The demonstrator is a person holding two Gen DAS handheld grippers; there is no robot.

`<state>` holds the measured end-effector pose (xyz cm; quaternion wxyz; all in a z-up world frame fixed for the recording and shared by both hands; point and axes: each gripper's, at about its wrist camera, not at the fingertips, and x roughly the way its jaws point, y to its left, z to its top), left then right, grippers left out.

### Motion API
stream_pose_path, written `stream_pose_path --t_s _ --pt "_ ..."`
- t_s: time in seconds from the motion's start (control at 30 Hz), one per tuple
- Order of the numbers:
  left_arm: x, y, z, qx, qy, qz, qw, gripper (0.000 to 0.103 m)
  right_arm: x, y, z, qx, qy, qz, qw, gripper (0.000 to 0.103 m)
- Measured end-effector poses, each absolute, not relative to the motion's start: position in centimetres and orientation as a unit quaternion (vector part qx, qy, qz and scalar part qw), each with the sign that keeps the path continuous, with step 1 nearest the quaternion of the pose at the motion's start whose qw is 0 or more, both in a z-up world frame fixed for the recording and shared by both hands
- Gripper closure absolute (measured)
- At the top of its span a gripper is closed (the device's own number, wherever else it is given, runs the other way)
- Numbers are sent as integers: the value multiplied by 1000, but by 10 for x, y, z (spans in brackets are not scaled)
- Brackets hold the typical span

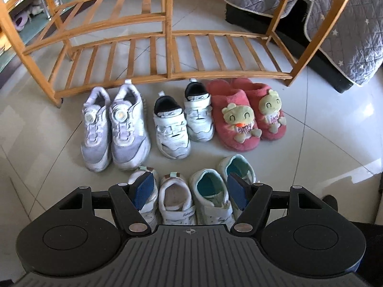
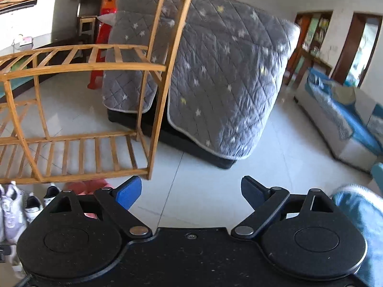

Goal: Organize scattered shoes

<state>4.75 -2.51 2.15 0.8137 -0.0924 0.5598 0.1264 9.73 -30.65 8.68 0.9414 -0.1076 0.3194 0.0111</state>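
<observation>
Where the pale tiled floor [image 1: 299, 143] meets the far side of the scene, a bamboo shoe rack [image 1: 167, 55] stands with bare slatted shelves, and right of it a grey star-quilted cover [image 2: 222, 71] drapes over dark furniture. Just in front of the rack lies a row of three pairs, toes toward the viewer: lilac-white sneakers [image 1: 115, 129] at left, small white strap sneakers [image 1: 184, 119] in the middle, pink plush slippers [image 1: 246, 112] with duck figures at right. Nearer, a second row holds a white-and-beige pair [image 1: 174, 198] and, touching it on the right, a mint-lined pair [image 1: 215, 191]. The left gripper [image 1: 191, 191] hangs above this near row, jaws apart, nothing clamped. The right gripper [image 2: 191, 191], jaws spread wide over bare floor, holds nothing.
</observation>
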Motion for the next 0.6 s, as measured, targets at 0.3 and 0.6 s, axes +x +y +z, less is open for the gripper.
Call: stream_pose_path --t_s 0.3,0.6 --pt "41 -33 18 -88 571 118 807 34 97 -313 80 -90 348 10 933 11" --pt "35 -34 31 -81 559 128 815 34 103 -327 79 -56 366 5 929 11"
